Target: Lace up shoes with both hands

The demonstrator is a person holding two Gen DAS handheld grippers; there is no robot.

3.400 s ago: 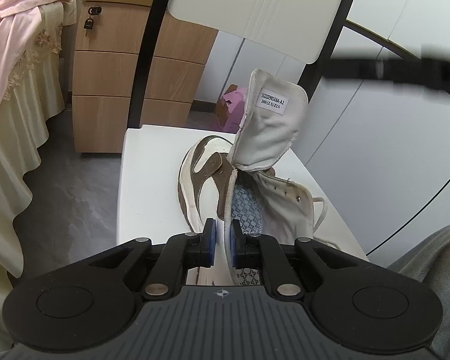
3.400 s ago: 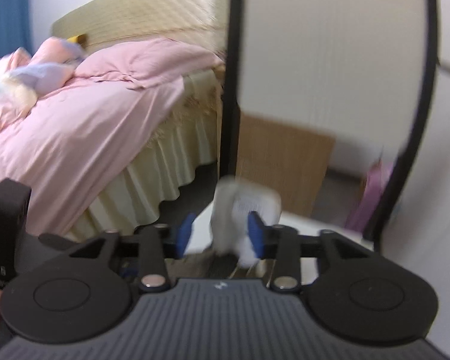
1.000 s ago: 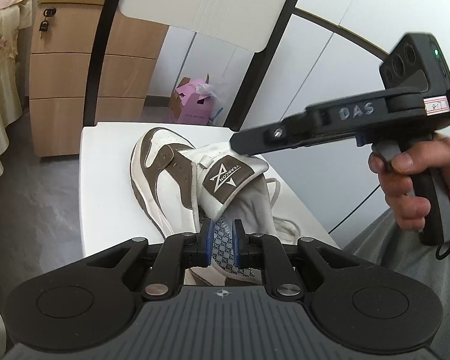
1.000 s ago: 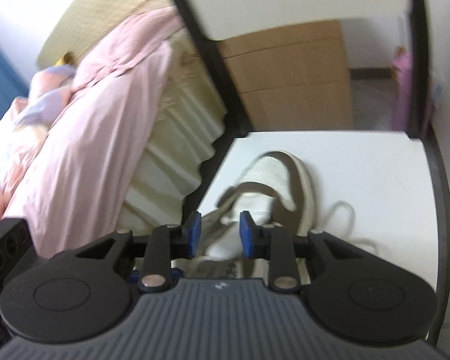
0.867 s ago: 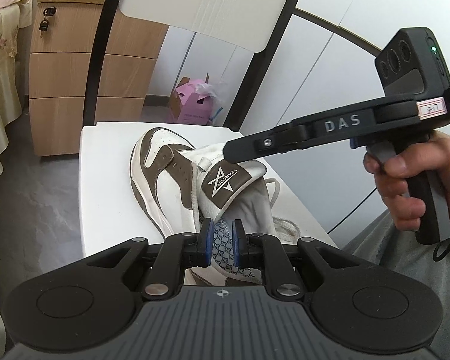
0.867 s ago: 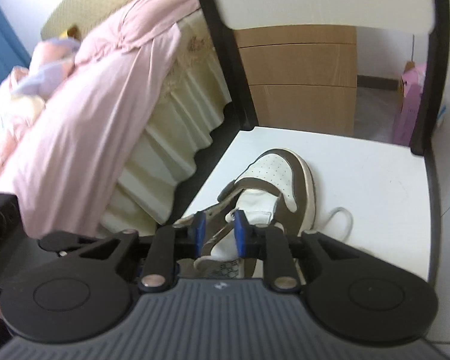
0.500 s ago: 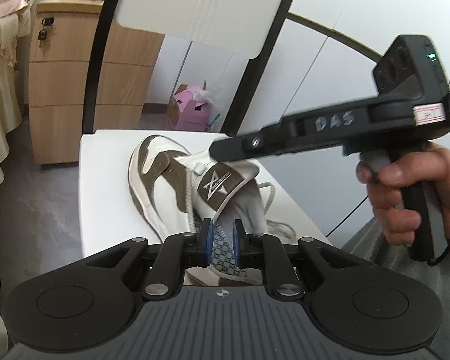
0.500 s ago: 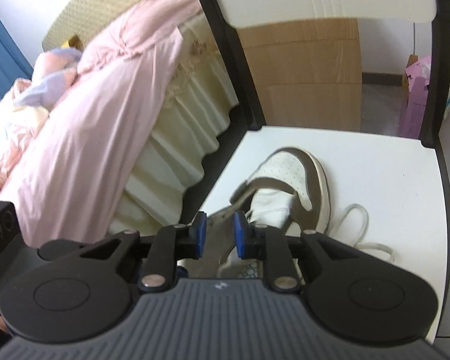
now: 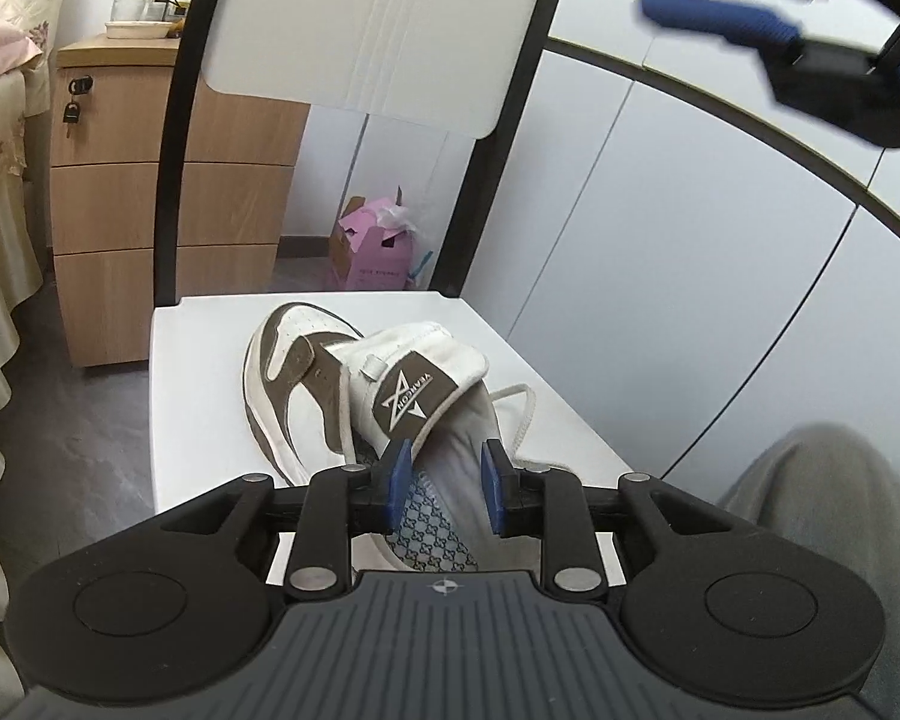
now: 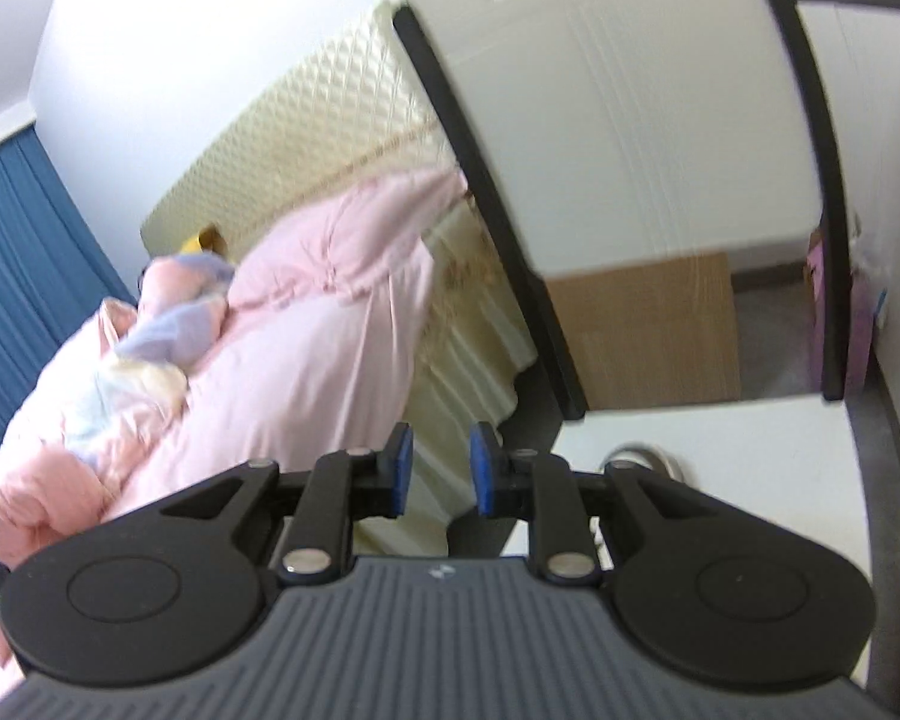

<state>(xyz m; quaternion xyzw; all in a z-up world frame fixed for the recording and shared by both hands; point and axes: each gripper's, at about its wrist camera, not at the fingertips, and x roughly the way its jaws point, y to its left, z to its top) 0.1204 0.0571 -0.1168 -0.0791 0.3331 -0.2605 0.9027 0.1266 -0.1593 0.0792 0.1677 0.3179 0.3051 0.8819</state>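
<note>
Shoe point(image 9: 306, 384): brown and white, on the white chair seat point(image 9: 198, 360), toe toward the chair back, tongue point(image 9: 414, 384) flopped forward, loose lace point(image 9: 525, 414) trailing to its right. Left gripper point(image 9: 444, 486): jaws have just been opening, now partly apart over the shoe's collar, pads clear of it. Right gripper point(image 10: 441, 468): raised beside the chair, jaws narrowly apart, holding nothing. Behind: wooden drawers point(image 9: 114, 204), pink box point(image 9: 372, 252).

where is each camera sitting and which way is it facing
Left wrist: on the left gripper, facing down over the sneaker on the white chair; right gripper top right, trouser leg.
Right wrist: on the right gripper, raised, facing the chair back and bed; empty jaws.
Shared: chair, wooden drawers.
</note>
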